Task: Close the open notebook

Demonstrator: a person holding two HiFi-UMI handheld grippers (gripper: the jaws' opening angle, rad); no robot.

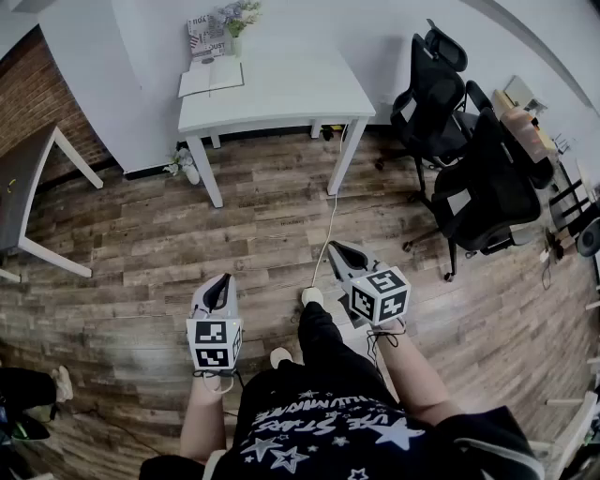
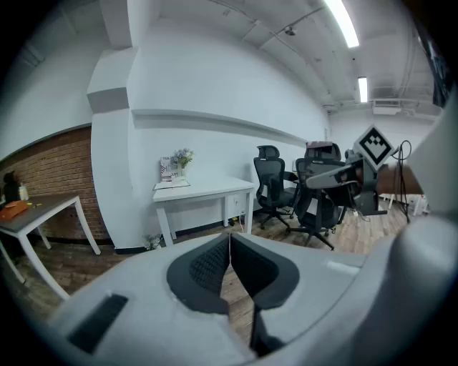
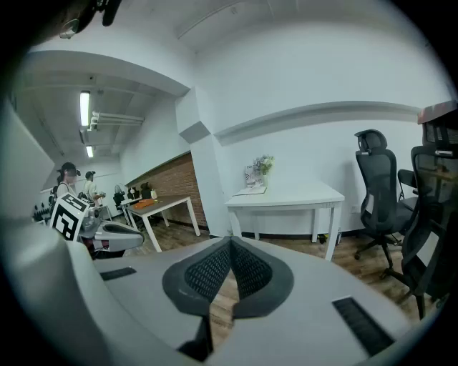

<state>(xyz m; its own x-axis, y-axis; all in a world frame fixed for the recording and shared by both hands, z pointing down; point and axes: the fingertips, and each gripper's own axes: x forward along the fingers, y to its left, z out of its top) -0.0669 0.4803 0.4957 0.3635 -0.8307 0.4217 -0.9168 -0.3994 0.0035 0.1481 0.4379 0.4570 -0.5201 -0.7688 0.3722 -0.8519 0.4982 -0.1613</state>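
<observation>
An open notebook (image 1: pixel 211 76) lies flat on the far left part of a white table (image 1: pixel 291 94) against the wall; it also shows small in the left gripper view (image 2: pixel 172 184) and the right gripper view (image 3: pixel 252 190). My left gripper (image 1: pixel 223 281) is shut and empty, held over the wooden floor well short of the table. My right gripper (image 1: pixel 336 248) is shut too, with nothing between its pads, equally far from the notebook. Both point slightly downward toward the table.
Behind the notebook stand a picture card (image 1: pixel 204 36) and a vase of flowers (image 1: pixel 237 21). Black office chairs (image 1: pixel 469 178) crowd the right side. A grey desk (image 1: pixel 23 183) stands at left. A white cable (image 1: pixel 328 225) runs across the floor from the table.
</observation>
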